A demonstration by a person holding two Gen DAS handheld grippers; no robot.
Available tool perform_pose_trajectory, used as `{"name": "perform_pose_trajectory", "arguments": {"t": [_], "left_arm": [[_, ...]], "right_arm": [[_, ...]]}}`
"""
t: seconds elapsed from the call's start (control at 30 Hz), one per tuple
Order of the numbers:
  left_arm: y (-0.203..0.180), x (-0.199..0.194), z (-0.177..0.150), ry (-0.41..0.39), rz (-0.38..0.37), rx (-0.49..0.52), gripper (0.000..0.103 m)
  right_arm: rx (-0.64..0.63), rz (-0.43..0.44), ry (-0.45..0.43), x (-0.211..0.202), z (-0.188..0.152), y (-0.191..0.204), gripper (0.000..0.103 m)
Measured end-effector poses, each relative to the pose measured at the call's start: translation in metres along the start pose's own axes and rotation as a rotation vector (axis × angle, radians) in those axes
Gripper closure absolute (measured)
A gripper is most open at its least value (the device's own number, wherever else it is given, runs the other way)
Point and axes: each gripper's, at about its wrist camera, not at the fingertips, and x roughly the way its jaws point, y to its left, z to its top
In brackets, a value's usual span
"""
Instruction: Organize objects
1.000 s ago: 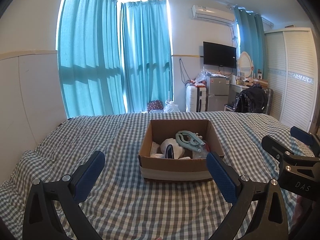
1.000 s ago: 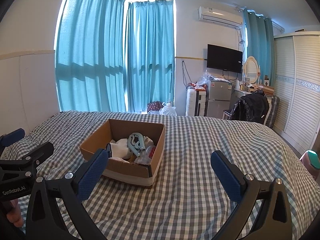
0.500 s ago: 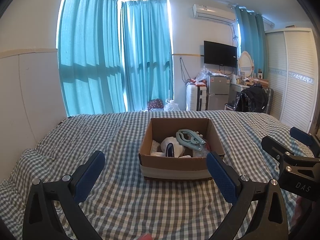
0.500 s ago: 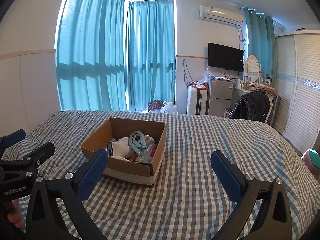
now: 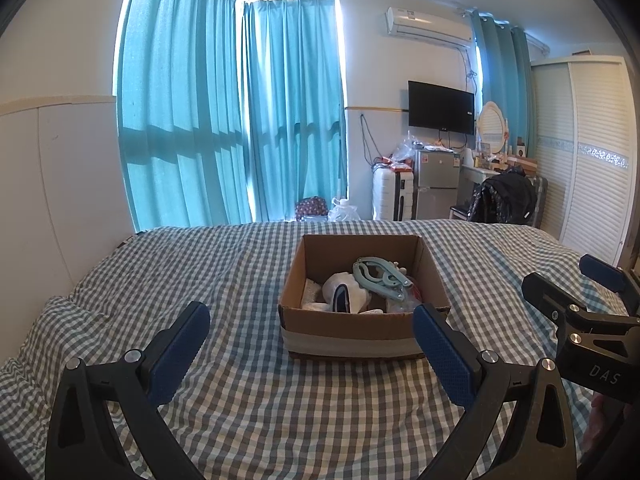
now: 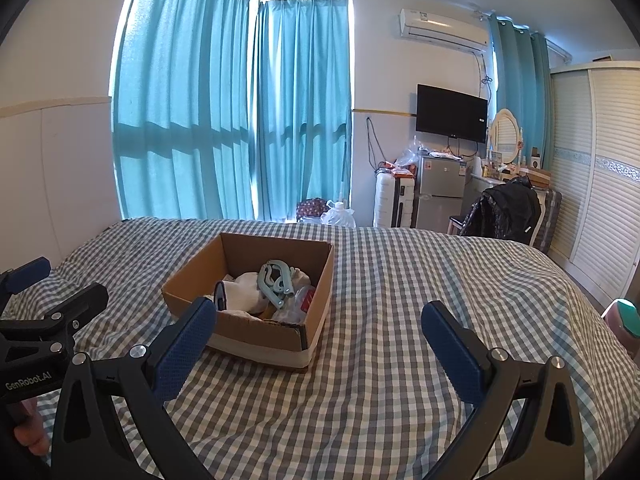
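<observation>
- The bed [image 5: 248, 392], under a grey-and-white checked cover, fills the lower half of both views and carries everything the task concerns; its soft surface shows shallow wrinkles around the load.
- A cardboard box [image 5: 352, 330] sits on the bed near the middle, open at the top, with a pale band of tape around its base. Set there, it is within easy reach of both sides.
- The left hand-held gripper [image 5: 312, 354] hangs low over the cover just short of the box's near wall, its blue pads spread wide with nothing between them, lined up almost square on the box.
- The right hand-held gripper [image 6: 320, 344] is held beside it, off to the box's right corner, also spread wide and empty; it looks more at the bare cover than at the box.
- Inside the box lies a heap: white cloth items [image 5: 346, 292], likely rolled socks or similar, with a dark-edged piece at the front.
- A pale teal folding hanger [image 5: 380, 278] rests on top of the heap, tilted toward the right wall.
- Something clear and crinkled with a red patch [image 6: 302, 304] is tucked in the right corner; what it is cannot be told.
- Everything loose lies in the box and none on the cover, which fits either items gathered in or items waiting to be sorted out.
</observation>
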Motion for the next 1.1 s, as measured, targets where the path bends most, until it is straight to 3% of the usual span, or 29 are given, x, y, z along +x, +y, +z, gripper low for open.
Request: {"name": "perform_pose_trajectory", "arguments": {"t": [1.1], "left_arm": [[0.0054, 0.0031, -0.0046, 0.01, 0.003, 0.004, 0.0]], "right_arm": [[-0.006, 0.001, 0.024, 0.0055, -0.0044, 0.0038, 0.0]]}}
